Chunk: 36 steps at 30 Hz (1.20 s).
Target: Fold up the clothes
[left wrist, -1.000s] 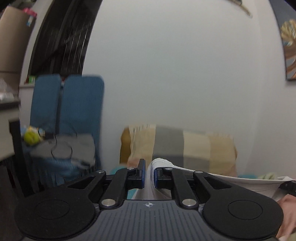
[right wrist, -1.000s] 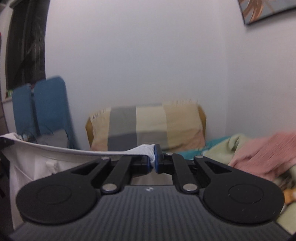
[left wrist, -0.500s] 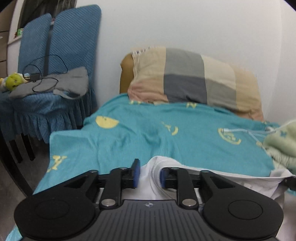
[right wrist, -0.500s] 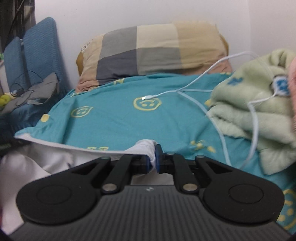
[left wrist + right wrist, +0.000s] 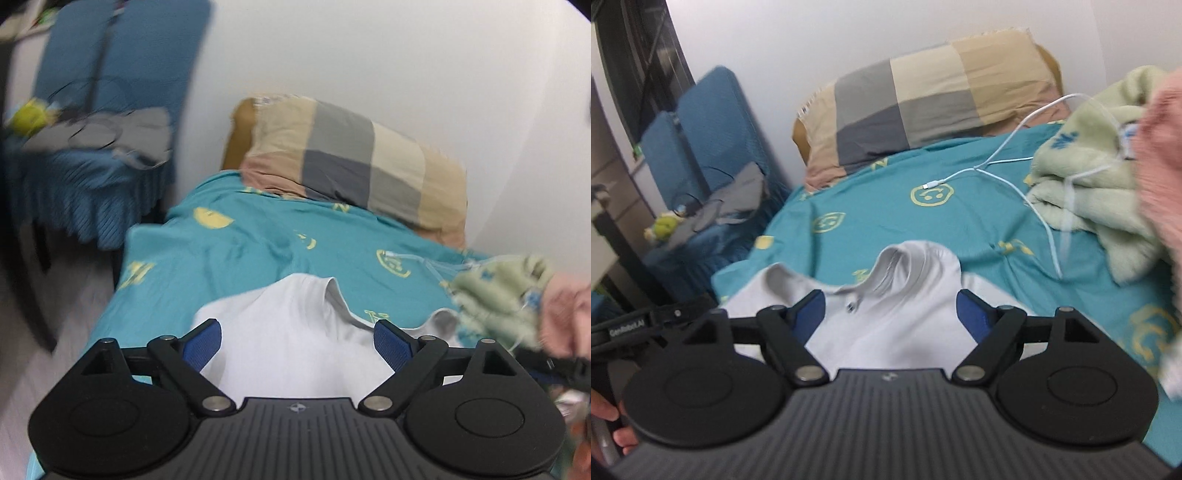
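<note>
Left gripper: your left gripper (image 5: 297,341) stands with its jaws spread wide, low in the left wrist frame; they have just been opening; the white cloth lies between the blue pads (image 5: 201,341) but they do not press on it

Right gripper: your right gripper (image 5: 890,314) has its jaws wide apart too, low in the right wrist frame; they have just been opening; the cloth lies between them and is not pinched

Garment: the white polo shirt (image 5: 886,321) lies on the teal bedsheet (image 5: 960,221), at the lower centre of both frames; its collar (image 5: 905,266) and one dark button (image 5: 850,306) show in the right wrist view; in the left wrist view its shoulder (image 5: 288,325) rises in a soft fold

Bed: a checked pillow (image 5: 923,99) lies at the top centre, against the wall; a white charging cable (image 5: 1008,166) runs across the sheet; a pale green blanket (image 5: 1089,177) is heaped at the right edge, with pink cloth (image 5: 1160,155) beside it

Left side: blue covered chairs (image 5: 110,110) stand at the upper left, with a grey cloth (image 5: 122,136) on the seat
</note>
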Tool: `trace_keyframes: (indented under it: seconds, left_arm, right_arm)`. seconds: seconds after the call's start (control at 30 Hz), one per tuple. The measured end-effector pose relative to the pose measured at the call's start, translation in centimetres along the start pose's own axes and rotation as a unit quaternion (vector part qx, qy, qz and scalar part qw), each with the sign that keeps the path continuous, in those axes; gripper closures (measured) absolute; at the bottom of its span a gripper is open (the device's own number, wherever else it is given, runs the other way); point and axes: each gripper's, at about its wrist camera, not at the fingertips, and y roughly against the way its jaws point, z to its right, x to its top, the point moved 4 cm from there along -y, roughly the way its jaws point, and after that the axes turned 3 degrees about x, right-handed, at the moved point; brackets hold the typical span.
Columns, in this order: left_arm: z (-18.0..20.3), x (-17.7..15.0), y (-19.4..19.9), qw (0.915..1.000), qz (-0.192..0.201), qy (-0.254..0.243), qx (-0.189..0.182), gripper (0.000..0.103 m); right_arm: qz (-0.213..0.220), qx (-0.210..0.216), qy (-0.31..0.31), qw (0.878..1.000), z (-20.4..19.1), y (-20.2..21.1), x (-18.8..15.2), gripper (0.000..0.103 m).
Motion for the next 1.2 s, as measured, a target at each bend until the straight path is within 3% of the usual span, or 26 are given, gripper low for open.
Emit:
trace_keyframes:
  seconds: [0.2,0.33,0.4,0.47,0.5,0.6,0.7,1.0,1.07,1.17,1.2]
  left_arm:
    - [-4.5,-2.4,9.2,0.9956,0.011,0.093,-0.003,0.016]
    - [-5.8,-4.3,14.6,0.9919,0.03,0.123,-0.008,0.016]
    - [-6.6,-5.7,16.7,0.9883,0.033,0.148,-0.014,0.016]
    - [-7.6,-7.0,17.5,0.9834,0.03,0.178,-0.02,0.021]
    - [-8.1,-7.7,17.5,0.9815,0.026,0.189,-0.02,0.024]
    - [-9.0,-8.8,16.4,0.9798,0.011,0.199,-0.013,0.032]
    - [-9.1,-9.1,14.0,0.9811,0.002,0.193,0.003,0.033]
    - [-8.3,-7.2,1.8,0.9863,-0.013,0.159,0.041,0.035]
    - [-7.9,-6.7,-0.3,0.9876,-0.017,0.149,0.046,0.039]
    - [-6.3,-6.2,-2.2,0.9928,-0.022,0.1,0.063,0.066]
    - [-5.5,-6.0,-2.5,0.9944,-0.017,0.074,0.074,0.087]
  right_arm:
    - [0.031,0.005,-0.029,0.999,-2.3,11.3,-3.6,0.025]
    - [0.034,-0.003,-0.065,0.997,-2.9,16.6,-5.9,0.035]
    - [0.04,0.002,-0.078,0.996,-3.2,18.8,-7.0,0.047]
    - [0.046,-0.001,-0.076,0.996,-3.6,20.6,-7.8,0.076]
    - [0.049,-0.004,-0.073,0.996,-3.7,21.2,-8.1,0.082]
    - [0.054,-0.007,-0.072,0.996,-3.8,22.5,-9.0,0.085]
    - [0.047,-0.004,-0.079,0.996,-3.7,22.1,-9.6,0.085]
    - [0.05,0.015,-0.059,0.997,-3.8,18.8,-8.7,0.084]
    - [0.049,0.014,-0.052,0.997,-3.6,18.2,-8.7,0.084]
    - [0.041,0.013,-0.056,0.997,-3.0,17.2,-8.7,0.084]
    - [0.039,0.013,-0.062,0.997,-2.7,17.1,-8.7,0.084]
